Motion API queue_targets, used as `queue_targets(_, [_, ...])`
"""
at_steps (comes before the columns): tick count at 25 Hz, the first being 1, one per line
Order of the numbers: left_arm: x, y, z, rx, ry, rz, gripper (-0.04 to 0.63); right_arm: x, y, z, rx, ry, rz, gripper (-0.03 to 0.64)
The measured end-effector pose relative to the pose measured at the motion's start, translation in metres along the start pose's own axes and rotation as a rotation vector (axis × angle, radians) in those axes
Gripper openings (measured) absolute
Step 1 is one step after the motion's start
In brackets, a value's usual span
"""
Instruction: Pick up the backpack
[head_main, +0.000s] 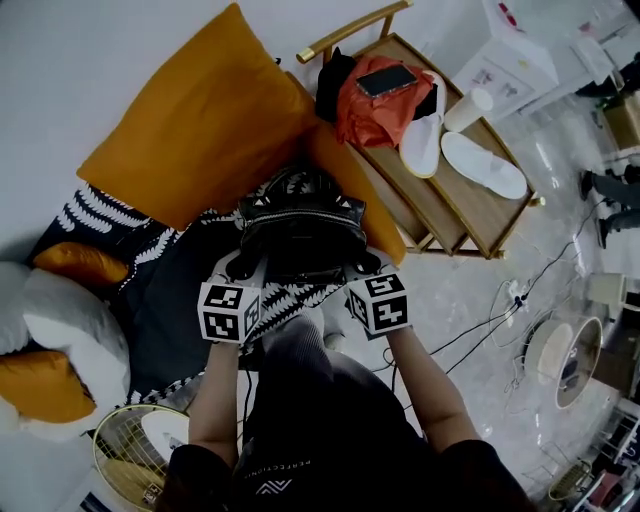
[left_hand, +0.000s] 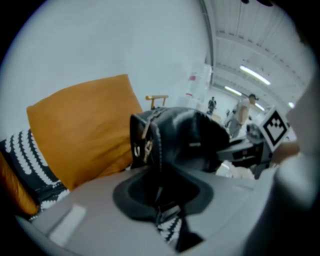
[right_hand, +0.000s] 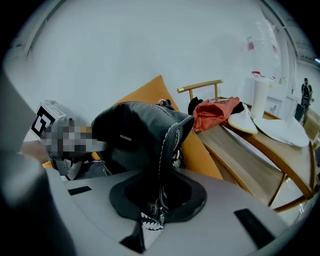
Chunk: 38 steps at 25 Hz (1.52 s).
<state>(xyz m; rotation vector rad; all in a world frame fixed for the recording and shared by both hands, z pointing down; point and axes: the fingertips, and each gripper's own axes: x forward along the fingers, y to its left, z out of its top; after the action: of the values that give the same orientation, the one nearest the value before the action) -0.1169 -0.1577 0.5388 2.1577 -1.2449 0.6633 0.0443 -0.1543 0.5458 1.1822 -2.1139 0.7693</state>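
Below the orange cushion (head_main: 200, 110) in the head view, the black backpack (head_main: 300, 225) sits between the left gripper (head_main: 238, 266) and the right gripper (head_main: 362, 268), one at each lower corner.

In the left gripper view, the jaws are clamped on an edge of the backpack (left_hand: 180, 140), whose body is just right of the cushion (left_hand: 85, 130).

In the right gripper view, those jaws likewise pinch a stitched edge, with the cushion (right_hand: 150, 92) behind the bag (right_hand: 135, 135).

The lift looks under way. Next, both hands should rise evenly with firm grips, so the bag clears the cushion without tilting.
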Motion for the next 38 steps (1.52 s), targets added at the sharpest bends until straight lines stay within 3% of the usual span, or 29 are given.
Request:
queue_targets(19, [-0.080,-0.038,0.048,0.078,-0.114,0.044,0.061,-0.086,0.028,0.044,-0.035,-0.161,0.024,0.034])
queue_targets(38, [-0.136,-0.060,0.110,0.152,-0.280,0.089,0.051,-0.150,0.042,0.104,-0.097,-0.348,0.027,0.032])
